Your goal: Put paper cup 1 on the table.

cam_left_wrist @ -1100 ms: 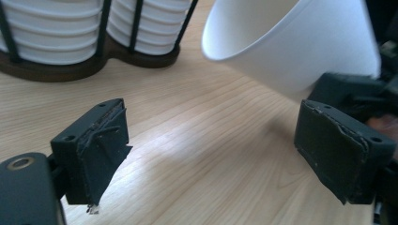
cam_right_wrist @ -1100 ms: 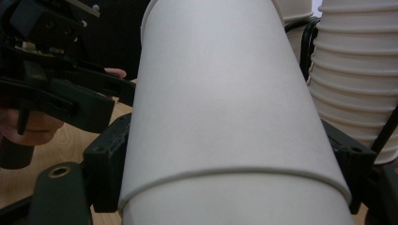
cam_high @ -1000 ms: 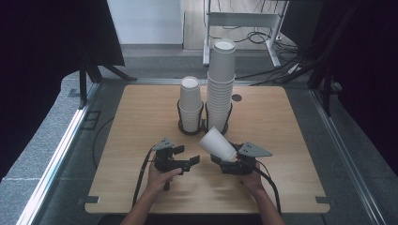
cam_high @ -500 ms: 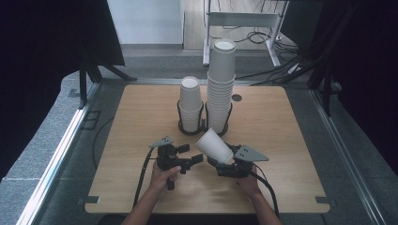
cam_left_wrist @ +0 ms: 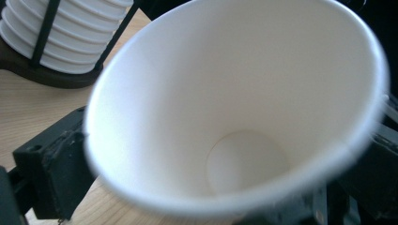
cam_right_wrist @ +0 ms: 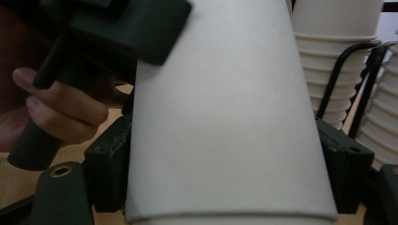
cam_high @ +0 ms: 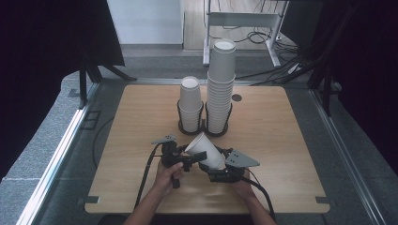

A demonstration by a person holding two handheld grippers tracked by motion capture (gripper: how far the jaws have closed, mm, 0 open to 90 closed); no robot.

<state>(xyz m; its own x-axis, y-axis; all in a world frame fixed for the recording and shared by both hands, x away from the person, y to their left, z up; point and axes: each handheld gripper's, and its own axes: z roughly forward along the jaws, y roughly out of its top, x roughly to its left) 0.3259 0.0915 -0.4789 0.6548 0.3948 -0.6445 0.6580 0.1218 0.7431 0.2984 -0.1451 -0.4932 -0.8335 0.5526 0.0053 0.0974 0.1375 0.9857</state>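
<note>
A white paper cup (cam_high: 204,151) hangs tilted over the table's front, with my right gripper (cam_high: 215,165) shut on its lower body. In the right gripper view both black jaws press the cup (cam_right_wrist: 225,117) at its sides around my right gripper (cam_right_wrist: 225,180). The cup's mouth points at my left gripper (cam_high: 187,158). In the left gripper view the open mouth of the cup (cam_left_wrist: 234,108) fills the space between that gripper's jaws, with my left gripper (cam_left_wrist: 211,192) open around its rim. Those jaws have just been opening.
Two stacks of white cups stand in a black wire holder (cam_high: 202,125) at mid-table: a short stack (cam_high: 190,103) and a tall stack (cam_high: 220,86). The wooden table (cam_high: 291,140) is bare to the right and left. A hand (cam_right_wrist: 61,112) grips the left gripper's handle.
My right gripper has carried the tilted cup leftward, until its mouth reaches the left gripper. The left hand has stayed in place.
</note>
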